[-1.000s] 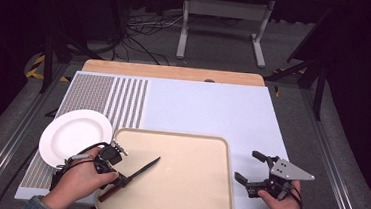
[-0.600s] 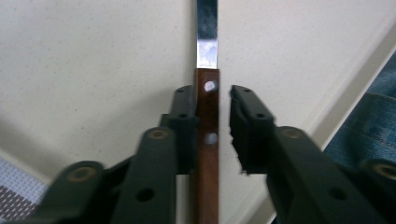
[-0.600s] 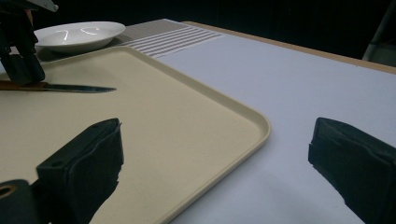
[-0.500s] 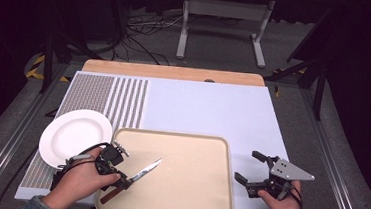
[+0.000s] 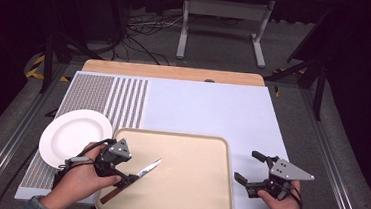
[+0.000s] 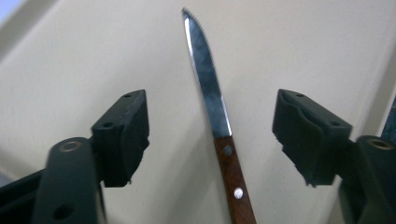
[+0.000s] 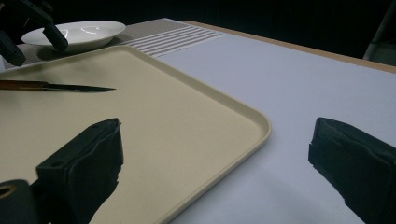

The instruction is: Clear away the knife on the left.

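Observation:
A wood-handled knife (image 5: 144,171) lies on the beige tray (image 5: 195,150), with its serrated blade pointing up and right. My left gripper (image 5: 128,176) hovers over the handle end. Its jaws have just been opening and stand apart on either side of the knife (image 6: 233,182) without pressing on it. The left gripper (image 6: 210,112) looks along the blade. My right gripper (image 5: 249,167) rests open on the white mat just right of the tray, with nothing in it. From the right gripper (image 7: 215,158), the knife (image 7: 56,87) lies flat on the tray (image 7: 233,112).
A white plate (image 5: 73,133) sits on the striped part of the mat, left of the tray and beside my left hand; it is also at the far left in the right gripper view (image 7: 79,29). The white mat (image 5: 208,106) stretches back to a wooden edge (image 5: 176,72).
The left gripper's jaws have opened and let go of the knife, which now lies flat on the tray with its shiny blade up. The right gripper has not moved.

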Motion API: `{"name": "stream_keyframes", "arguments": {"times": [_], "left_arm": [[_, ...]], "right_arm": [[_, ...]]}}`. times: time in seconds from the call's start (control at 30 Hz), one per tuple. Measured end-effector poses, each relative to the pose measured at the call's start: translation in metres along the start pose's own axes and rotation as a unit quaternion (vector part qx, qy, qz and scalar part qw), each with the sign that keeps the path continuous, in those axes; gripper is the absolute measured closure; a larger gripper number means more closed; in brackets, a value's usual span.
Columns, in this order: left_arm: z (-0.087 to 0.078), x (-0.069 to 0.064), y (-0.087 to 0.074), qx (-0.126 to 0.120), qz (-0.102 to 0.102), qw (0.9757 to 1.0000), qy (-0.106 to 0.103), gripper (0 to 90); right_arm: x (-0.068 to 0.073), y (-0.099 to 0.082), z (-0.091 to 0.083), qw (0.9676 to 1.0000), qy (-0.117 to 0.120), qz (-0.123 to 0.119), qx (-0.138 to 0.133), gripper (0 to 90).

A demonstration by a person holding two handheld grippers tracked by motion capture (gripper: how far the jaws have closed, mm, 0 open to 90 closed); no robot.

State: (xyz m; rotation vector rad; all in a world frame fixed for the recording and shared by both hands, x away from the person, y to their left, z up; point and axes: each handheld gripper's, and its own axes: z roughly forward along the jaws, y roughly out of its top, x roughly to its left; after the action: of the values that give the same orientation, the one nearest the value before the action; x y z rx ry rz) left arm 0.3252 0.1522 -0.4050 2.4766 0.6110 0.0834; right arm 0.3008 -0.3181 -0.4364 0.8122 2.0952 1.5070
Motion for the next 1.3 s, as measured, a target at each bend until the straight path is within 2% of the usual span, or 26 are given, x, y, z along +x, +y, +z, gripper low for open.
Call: {"name": "stream_keyframes", "arguments": {"times": [0.07,0.1,0.17,0.23,0.27,0.3,0.33,0.4,0.43,0.47,0.6,0.87,1.2,1.3], "left_arm": [[0.001,-0.001,0.002,-0.005,0.022,0.9997,-0.011,37.7],[0.001,-0.002,0.002,-0.005,0.024,0.9996,-0.013,39.5],[0.004,-0.004,0.004,-0.011,0.040,0.9990,-0.020,52.2],[0.006,-0.005,0.004,-0.012,0.038,0.9989,-0.025,61.2],[0.009,-0.006,0.005,-0.013,0.044,0.9982,-0.039,68.0],[0.012,-0.007,0.006,-0.014,0.052,0.9976,-0.042,71.6],[0.012,-0.007,0.006,-0.014,0.052,0.9976,-0.042,76.0],[0.017,-0.009,0.007,-0.001,0.069,0.9968,-0.040,85.1],[0.019,-0.010,0.007,0.012,0.066,0.9970,-0.037,89.2],[0.021,-0.010,0.007,0.019,0.069,0.9969,-0.032,90.0],[0.024,-0.011,0.006,0.034,0.070,0.9964,-0.036,90.0],[0.031,-0.012,0.004,0.083,0.079,0.9922,-0.048,90.0],[0.035,-0.012,0.003,0.096,0.076,0.9912,-0.051,90.0],[0.035,-0.011,0.002,0.095,0.072,0.9917,-0.048,90.0]], "right_arm": [[0.000,0.000,0.000,1.0000,-0.001,0.000,0.001,3.7],[0.000,0.000,0.000,1.0000,0.000,0.000,0.000,3.6],[0.000,0.000,0.000,1.0000,0.002,0.000,0.001,3.5],[0.000,0.000,0.000,1.0000,0.002,-0.001,0.001,3.5],[0.000,0.000,0.001,1.0000,0.002,-0.002,0.002,3.5],[0.000,-0.001,0.001,1.0000,0.002,-0.001,0.002,3.5],[0.000,-0.001,0.001,1.0000,0.002,-0.001,0.002,3.5],[0.000,-0.001,0.001,1.0000,0.003,-0.003,0.003,3.3],[0.000,-0.001,0.001,1.0000,0.004,-0.003,0.004,3.3],[0.000,-0.001,0.001,1.0000,0.004,-0.002,0.004,3.3],[0.000,-0.001,0.001,1.0000,0.004,-0.003,0.005,3.4],[0.000,-0.001,0.001,1.0000,0.004,-0.004,0.007,3.5],[0.000,-0.001,0.002,0.9999,0.005,-0.004,0.008,3.5],[0.000,-0.001,0.002,0.9999,0.005,-0.005,0.009,3.5]]}}
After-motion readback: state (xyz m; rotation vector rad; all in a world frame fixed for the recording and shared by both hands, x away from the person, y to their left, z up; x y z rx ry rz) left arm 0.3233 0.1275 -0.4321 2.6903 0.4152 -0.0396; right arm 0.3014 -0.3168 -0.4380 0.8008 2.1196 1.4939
